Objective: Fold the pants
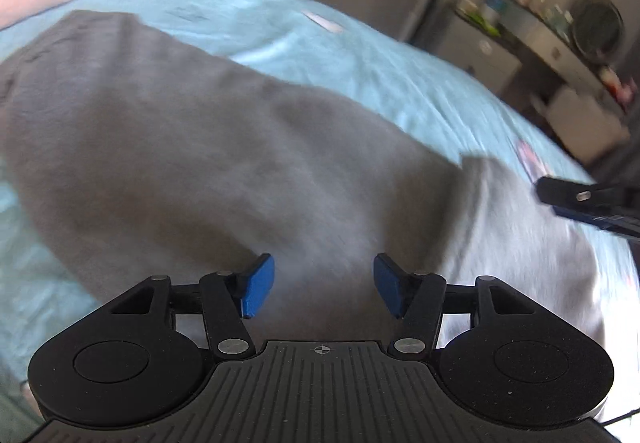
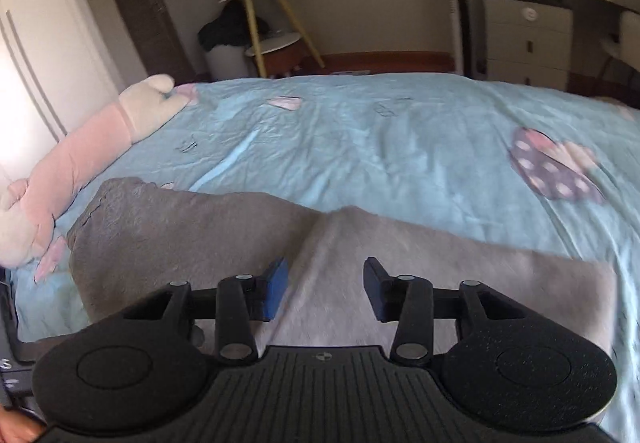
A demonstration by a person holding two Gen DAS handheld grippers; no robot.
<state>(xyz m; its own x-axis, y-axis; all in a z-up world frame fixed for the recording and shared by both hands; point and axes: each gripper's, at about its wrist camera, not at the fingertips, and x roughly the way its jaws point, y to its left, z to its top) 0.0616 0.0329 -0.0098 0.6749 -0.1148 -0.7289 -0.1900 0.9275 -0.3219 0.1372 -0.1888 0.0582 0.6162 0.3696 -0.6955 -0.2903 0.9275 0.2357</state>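
Grey pants (image 2: 248, 239) lie spread flat across the blue bed (image 2: 400, 147), soft and slightly creased. Left gripper (image 1: 324, 285) and right gripper (image 2: 326, 289) hover above them, fingers apart, holding nothing.

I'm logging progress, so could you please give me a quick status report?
Left gripper open, right gripper open, both empty. Grey pants spread flat on blue bedspread. Plush toy beside pants, not obstructing.

Bedroom: white drawer unit (image 2: 526, 37) (wall-side), stool (image 2: 272, 23).
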